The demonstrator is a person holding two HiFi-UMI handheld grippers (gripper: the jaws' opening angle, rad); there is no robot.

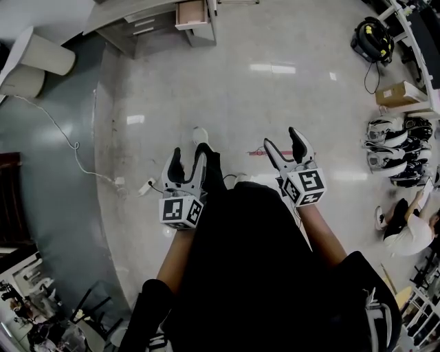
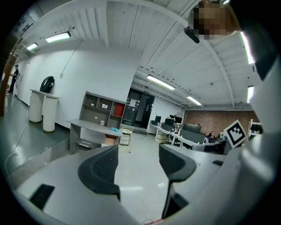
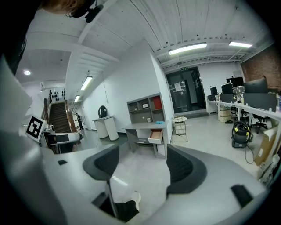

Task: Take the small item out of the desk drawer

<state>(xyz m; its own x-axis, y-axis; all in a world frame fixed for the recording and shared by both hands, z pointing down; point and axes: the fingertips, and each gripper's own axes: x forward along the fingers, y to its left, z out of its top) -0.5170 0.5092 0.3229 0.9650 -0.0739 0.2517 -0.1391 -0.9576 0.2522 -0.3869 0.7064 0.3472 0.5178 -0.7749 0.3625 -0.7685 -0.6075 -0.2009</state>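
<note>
A grey desk [image 1: 130,20] stands far off across the floor, with its wood-coloured drawer [image 1: 191,15] pulled open. The drawer's contents do not show from here. My left gripper [image 1: 187,161] and right gripper [image 1: 283,146] are held out at waist height, well short of the desk, both open and empty. In the left gripper view the desk [image 2: 88,127] and drawer [image 2: 109,140] lie beyond the spread jaws of the left gripper [image 2: 138,165]. The right gripper [image 3: 142,165] frames the open drawer [image 3: 155,137] between its jaws. Something small and blue [image 3: 160,123] lies on the desktop.
Two white cylinders [image 1: 41,58] stand left of the desk, and a white cable [image 1: 75,155] trails over the floor. A wire stool [image 3: 179,125] is beside the desk. At right are a vacuum cleaner [image 1: 372,38], a cardboard box [image 1: 401,93] and a seated person [image 1: 405,230].
</note>
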